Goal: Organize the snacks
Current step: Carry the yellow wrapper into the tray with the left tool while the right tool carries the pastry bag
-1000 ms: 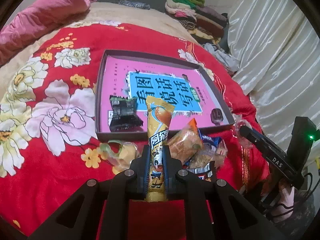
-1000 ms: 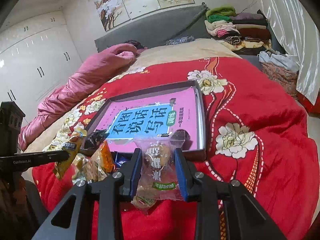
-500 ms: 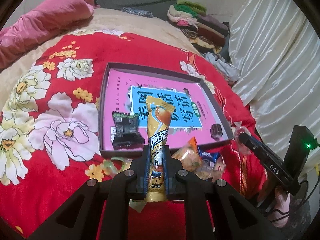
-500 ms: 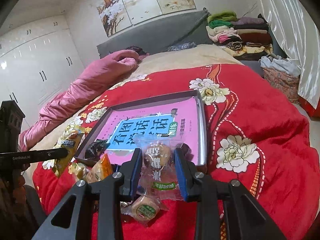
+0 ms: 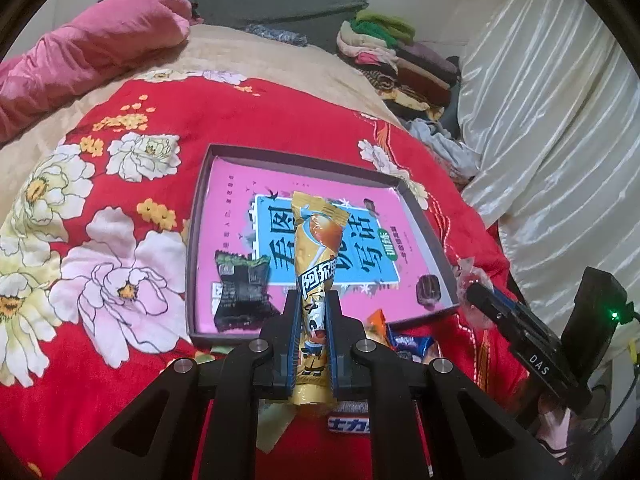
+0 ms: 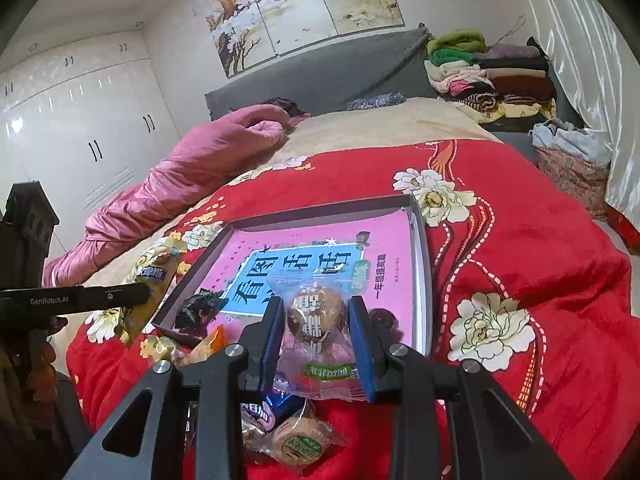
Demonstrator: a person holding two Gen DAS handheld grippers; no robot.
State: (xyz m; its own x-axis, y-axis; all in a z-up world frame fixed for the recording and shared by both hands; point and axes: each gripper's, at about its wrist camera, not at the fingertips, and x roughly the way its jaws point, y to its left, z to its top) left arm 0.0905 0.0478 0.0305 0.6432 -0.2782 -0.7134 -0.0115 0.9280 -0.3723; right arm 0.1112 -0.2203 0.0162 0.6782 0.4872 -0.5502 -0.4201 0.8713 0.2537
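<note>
Left wrist view: the left gripper (image 5: 313, 344) rises from the bottom centre, its two jaws clamped on one long golden snack stick (image 5: 316, 264) that stands upright between them and reaches up over the middle of the frame. Behind it, mid-frame, one shallow dark-walled tray (image 5: 424, 216) lies on the red floral bedspread (image 5: 120, 320), lined with a pink and blue book cover. Inside the tray are two snacks: one black packet (image 5: 240, 292) at its lower left corner and one small dark sweet (image 5: 429, 290) at its lower right corner (most of the tray floor is bare). A few loose wrapped snacks (image 5: 400, 340) lie just below the tray's near wall, right of the gripper. At the right edge the right gripper (image 5: 476, 296) enters, holding a clear wrapper.

Right wrist view: the right gripper (image 6: 316, 332), bottom centre, grips one clear-bagged round pastry (image 6: 316, 320) between its blue pads, hovering over the tray's (image 6: 420, 240) near wall. Loose snacks, including a second round pastry (image 6: 300, 442), sit on the bedspread (image 6: 540, 240) below it. At the left edge, the left gripper (image 6: 144, 294) holds the golden stick (image 6: 154, 280) just left of the tray. The bedspread to the right lies open.
</note>
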